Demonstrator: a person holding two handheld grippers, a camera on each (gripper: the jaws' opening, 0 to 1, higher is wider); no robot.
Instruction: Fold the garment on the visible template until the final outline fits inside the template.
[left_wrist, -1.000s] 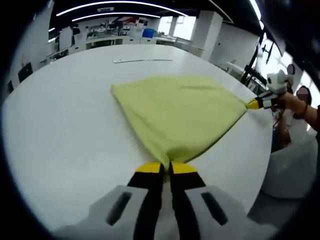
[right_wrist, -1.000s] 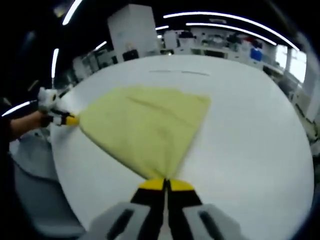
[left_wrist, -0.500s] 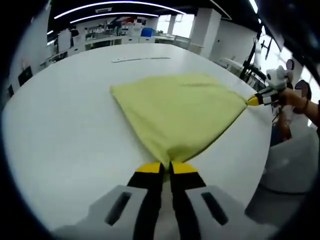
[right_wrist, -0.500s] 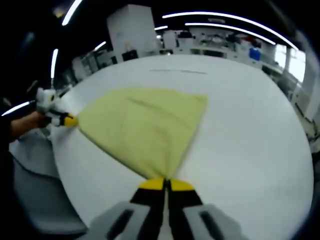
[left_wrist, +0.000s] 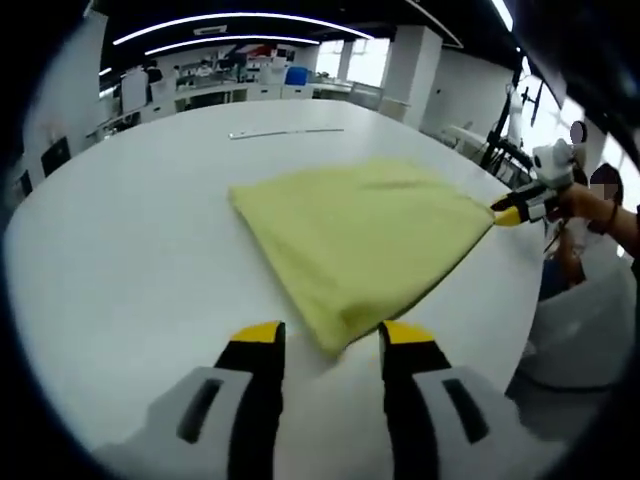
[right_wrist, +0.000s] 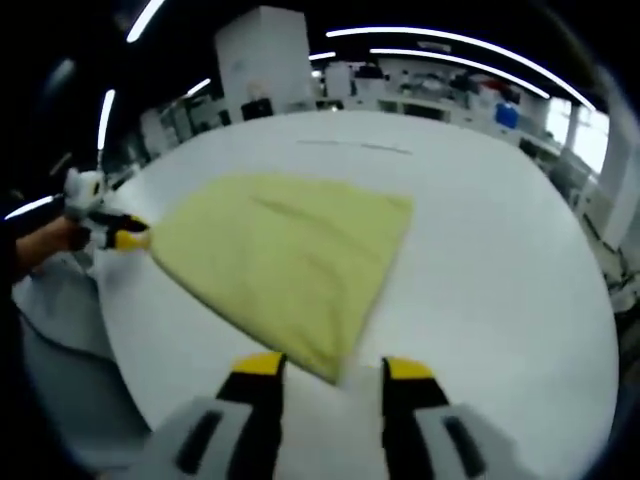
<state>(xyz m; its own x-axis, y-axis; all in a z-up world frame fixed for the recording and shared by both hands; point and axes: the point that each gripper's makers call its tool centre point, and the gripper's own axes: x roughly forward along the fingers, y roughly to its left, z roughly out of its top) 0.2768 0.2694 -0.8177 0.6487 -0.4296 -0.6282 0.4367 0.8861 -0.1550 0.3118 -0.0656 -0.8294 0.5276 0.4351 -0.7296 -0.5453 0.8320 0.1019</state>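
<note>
Gaping wide, both grippers' fingers (left_wrist: 262, 335) (right_wrist: 408, 371) (yellow-tipped) flank the garment (left_wrist: 360, 235) corners untouched.

Each gripper, the left gripper (left_wrist: 331, 345) and the right gripper (right_wrist: 335, 365), has two black jaws with yellow tips, set in pale grey housings with a dark slot on each side. The person's hand (left_wrist: 585, 200) shows beyond a dark wristband.

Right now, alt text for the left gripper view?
Left gripper is open, its yellow-tipped jaws either side of the near corner of a folded yellow garment lying flat on a round white table. The right gripper sits at the garment's far right corner.
</note>
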